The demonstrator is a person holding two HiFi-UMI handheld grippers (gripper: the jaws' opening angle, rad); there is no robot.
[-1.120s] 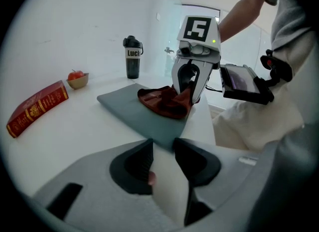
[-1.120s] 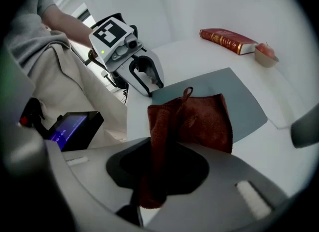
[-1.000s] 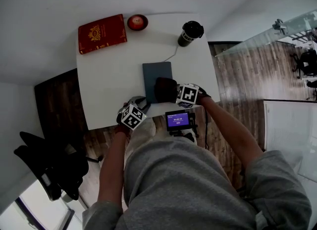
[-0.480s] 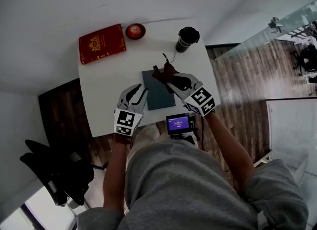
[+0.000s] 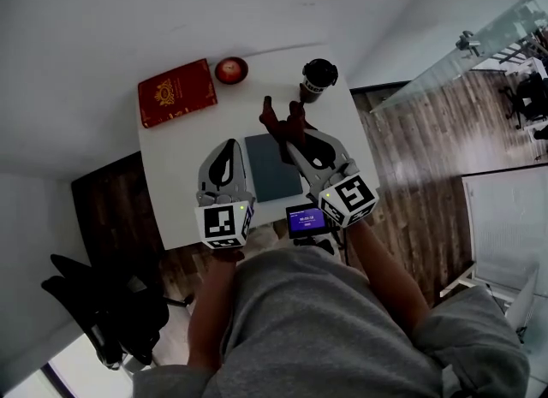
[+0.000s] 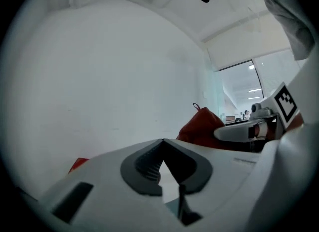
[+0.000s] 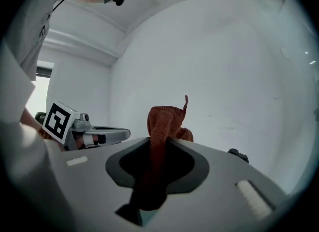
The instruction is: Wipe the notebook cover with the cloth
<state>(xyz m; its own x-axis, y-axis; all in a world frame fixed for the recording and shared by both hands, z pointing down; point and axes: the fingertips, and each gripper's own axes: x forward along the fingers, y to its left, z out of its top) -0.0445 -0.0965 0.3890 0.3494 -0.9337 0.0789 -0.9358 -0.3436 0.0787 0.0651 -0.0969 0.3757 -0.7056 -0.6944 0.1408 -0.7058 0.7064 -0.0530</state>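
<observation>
Nearest the camera is the person's grey-sleeved torso (image 5: 342, 328), with a small lit screen (image 5: 306, 219) at the chest. A black chair (image 5: 94, 302) stands off to the near left. Both arms reach forward over the white desk (image 5: 171, 182). The left gripper (image 5: 228, 150) is held on the left with its marker cube (image 5: 224, 223) toward the person. Its jaws have just been closing and now meet tip to tip with nothing between them, seen in its own view against a bare white wall (image 6: 99, 76). The right gripper (image 5: 295, 141) angles in from the right. Its jaws are clamped on a rust-red cloth (image 5: 281, 121), whose bunched end, with a small loop, sticks out past the tips. Between the two grippers the dark blue-grey notebook (image 5: 272, 169) lies flat and closed on the desk, near the front edge, its long sides running away from the person. The cloth shows just past the notebook's far right corner. It seems to be up off the cover, though the steep head view does not settle that. Farther back, well apart from the notebook, a red hardcover book (image 5: 177, 92) with a gold emblem lies at the desk's far left corner. A red apple (image 5: 230, 69) sits just beside it, and a dark lidded cup (image 5: 318, 76) stands at the far right corner. Wooden floor (image 5: 402, 208) shows to the right of the desk.
</observation>
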